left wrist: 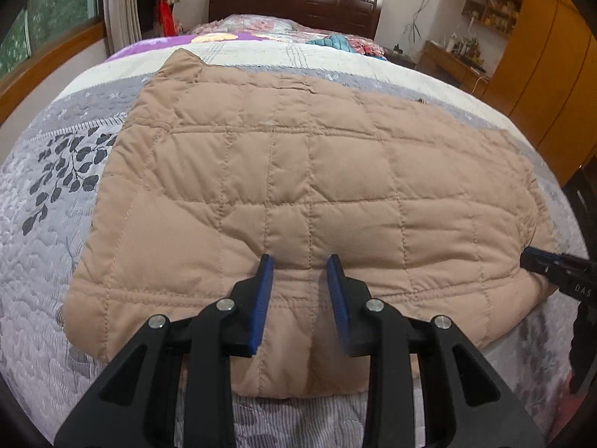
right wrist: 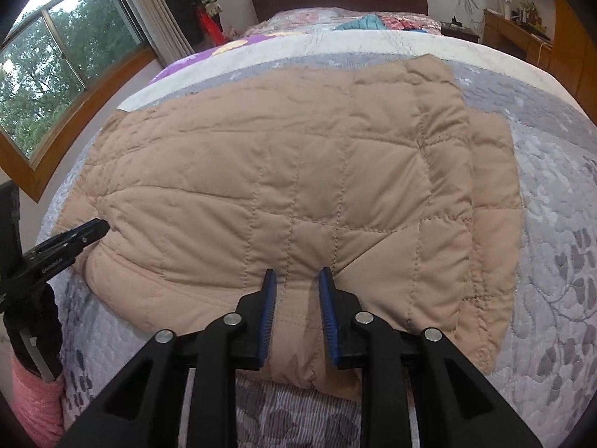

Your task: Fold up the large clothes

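Observation:
A tan quilted padded garment [left wrist: 298, 171] lies folded flat across the bed, also in the right wrist view [right wrist: 283, 186]. My left gripper [left wrist: 300, 265] is at its near hem with the blue pads apart, a ridge of tan fabric lying between them. My right gripper [right wrist: 297, 278] stands the same way at the near hem further right, pads apart with a fold of fabric between them. Each gripper shows in the other's view, the right one at the garment's right edge [left wrist: 552, 265] and the left one at its left edge [right wrist: 71, 240].
The bed has a grey quilted bedspread with leaf print [left wrist: 56, 171]. Pillows and a teal item [left wrist: 335, 43] lie by the dark headboard [left wrist: 298, 3]. A window [right wrist: 48, 63] is to the left, wooden wardrobes and a desk [left wrist: 522, 56] to the right.

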Demonstrator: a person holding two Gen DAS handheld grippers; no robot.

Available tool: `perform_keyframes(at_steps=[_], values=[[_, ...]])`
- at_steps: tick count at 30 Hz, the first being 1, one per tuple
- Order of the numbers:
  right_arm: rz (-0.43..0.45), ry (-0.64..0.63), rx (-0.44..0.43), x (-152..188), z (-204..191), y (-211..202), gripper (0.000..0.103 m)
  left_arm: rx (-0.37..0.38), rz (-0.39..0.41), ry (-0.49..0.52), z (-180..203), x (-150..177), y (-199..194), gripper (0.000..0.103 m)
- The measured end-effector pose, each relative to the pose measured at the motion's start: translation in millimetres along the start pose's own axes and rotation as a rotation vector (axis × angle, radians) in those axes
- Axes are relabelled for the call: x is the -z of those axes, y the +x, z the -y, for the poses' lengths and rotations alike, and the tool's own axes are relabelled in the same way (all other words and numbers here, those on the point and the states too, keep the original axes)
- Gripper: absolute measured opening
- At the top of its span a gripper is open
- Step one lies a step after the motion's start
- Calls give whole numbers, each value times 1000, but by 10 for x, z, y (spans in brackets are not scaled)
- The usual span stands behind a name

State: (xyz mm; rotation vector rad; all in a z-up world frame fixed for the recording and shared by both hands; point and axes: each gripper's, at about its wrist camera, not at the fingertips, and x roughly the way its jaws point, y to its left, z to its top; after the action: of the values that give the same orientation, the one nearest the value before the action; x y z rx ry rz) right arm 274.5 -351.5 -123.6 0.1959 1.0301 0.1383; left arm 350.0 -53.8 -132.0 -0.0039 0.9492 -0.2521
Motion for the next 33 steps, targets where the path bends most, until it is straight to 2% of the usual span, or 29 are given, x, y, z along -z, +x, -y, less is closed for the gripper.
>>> perform_keyframes(at_steps=[5,10,12,13,14,15,16,18,20,23,25,29,33], values=[[14,9,-4,30,4,32,23,-8,-1,-3,7,-9,17,30],[18,11,-37,22,57,-142,25,-14,-27,0,8,-71,-64,30],[45,25,-89,17,128,-335,33,20,-27,-5,-24,-98,-207,36],[70,35,-103,8,181,-448,37,31,-16,-9,-55,-121,-286,47],[86,45,-105,-1,232,-526,46,34,0,-16,-101,-135,-367,57],[119,78,-104,-19,367,-674,52,29,28,-32,-211,-169,-482,61],[137,103,-107,-30,483,-770,54,25,43,-47,-303,-194,-549,65],[153,144,-101,-61,703,-878,65,13,67,-92,-593,-275,-671,70],[141,191,-56,-99,967,-906,73,-14,66,-124,-840,-344,-689,74],[97,249,-110,-119,1234,-803,74,-38,40,-186,-1245,-433,-616,75],[69,302,-183,-125,1398,-678,74,8,26,-235,-1432,-455,-557,75],[38,346,-270,-162,1544,-478,78,132,-6,-310,-1645,-491,-379,77],[14,363,-302,-192,1553,-306,84,194,-29,-343,-1726,-500,-170,78]])
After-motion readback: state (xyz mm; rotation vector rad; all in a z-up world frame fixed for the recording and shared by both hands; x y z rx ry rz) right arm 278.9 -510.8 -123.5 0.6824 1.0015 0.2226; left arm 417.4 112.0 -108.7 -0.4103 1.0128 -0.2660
